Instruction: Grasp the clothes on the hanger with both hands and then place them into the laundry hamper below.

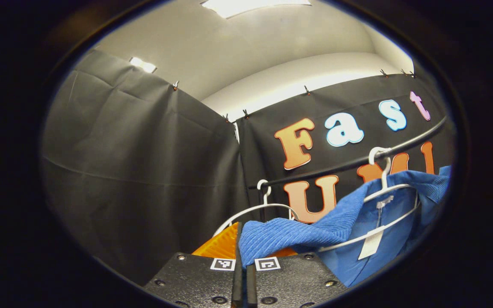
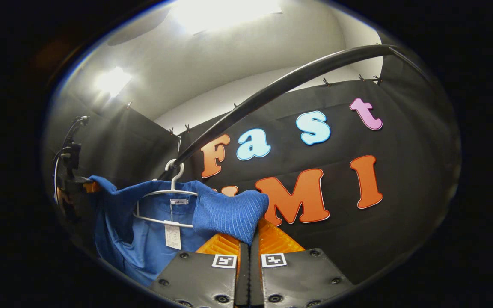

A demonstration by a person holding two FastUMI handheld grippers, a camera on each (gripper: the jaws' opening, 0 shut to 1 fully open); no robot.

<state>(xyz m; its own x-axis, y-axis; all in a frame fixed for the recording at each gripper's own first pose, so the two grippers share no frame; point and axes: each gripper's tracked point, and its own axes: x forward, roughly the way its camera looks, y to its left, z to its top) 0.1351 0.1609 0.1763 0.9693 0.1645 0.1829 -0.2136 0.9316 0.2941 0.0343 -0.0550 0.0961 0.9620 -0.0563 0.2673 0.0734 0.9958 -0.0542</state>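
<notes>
In the left gripper view, the left hand-held gripper (image 1: 242,252) at bottom centre is clenched on a ribbed shoulder fold of the blue garment (image 1: 298,233), which hangs on a white hanger (image 1: 390,192) from the dark rail (image 1: 349,162) at right. A second, bare hanger (image 1: 257,207) hangs left of it. In the right gripper view, the right hand-held gripper (image 2: 250,252) pinches the garment's other shoulder. A white tag (image 2: 172,235) and neck label (image 2: 179,201) hang inside the collar; their print is probably too small to read.

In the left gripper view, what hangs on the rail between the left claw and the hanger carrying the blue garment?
One bare white hanger hangs on the black rail, between the left claw and the white hanger carrying the blue garment; the garment's ribbed edge reaches the claw.
</notes>
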